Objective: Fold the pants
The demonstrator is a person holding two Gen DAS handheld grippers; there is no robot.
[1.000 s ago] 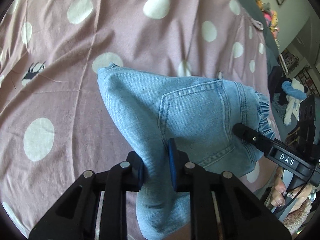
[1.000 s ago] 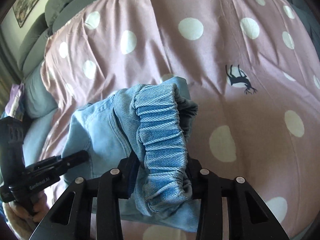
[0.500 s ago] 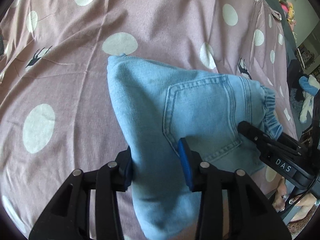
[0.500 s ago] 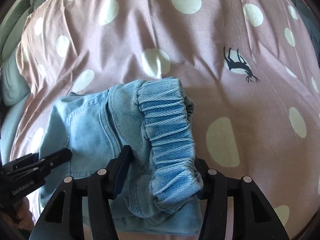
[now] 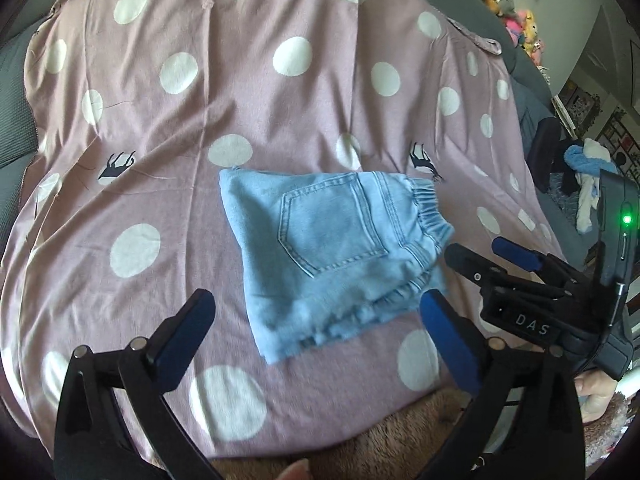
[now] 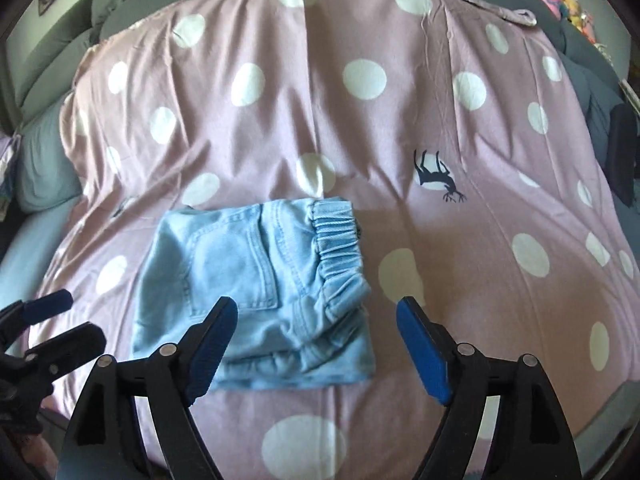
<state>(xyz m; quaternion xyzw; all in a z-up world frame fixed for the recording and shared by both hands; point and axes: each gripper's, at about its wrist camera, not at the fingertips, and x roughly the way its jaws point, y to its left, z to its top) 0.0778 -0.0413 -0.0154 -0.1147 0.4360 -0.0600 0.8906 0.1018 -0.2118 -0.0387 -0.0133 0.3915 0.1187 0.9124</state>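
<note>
The light blue denim pants (image 5: 328, 248) lie folded into a small packet on the pink polka-dot bedsheet (image 5: 248, 92), back pocket up, elastic waistband at the right. They also show in the right wrist view (image 6: 260, 288). My left gripper (image 5: 316, 332) is open and empty, held above and just short of the packet's near edge. My right gripper (image 6: 316, 344) is open and empty, held over the packet's near right part. The right gripper also shows in the left wrist view (image 5: 500, 256), right of the waistband.
The sheet (image 6: 400, 100) covers a bed with grey pillows (image 6: 60, 52) at the back left. A brown furry rug (image 5: 384, 444) lies at the bed's near edge. Stuffed toys (image 5: 516, 20) and piled clothes (image 5: 588, 184) are at the far right.
Both grippers opened, let go of the pants and pulled back and up. The pants dropped flat onto the sheet as a folded packet.
</note>
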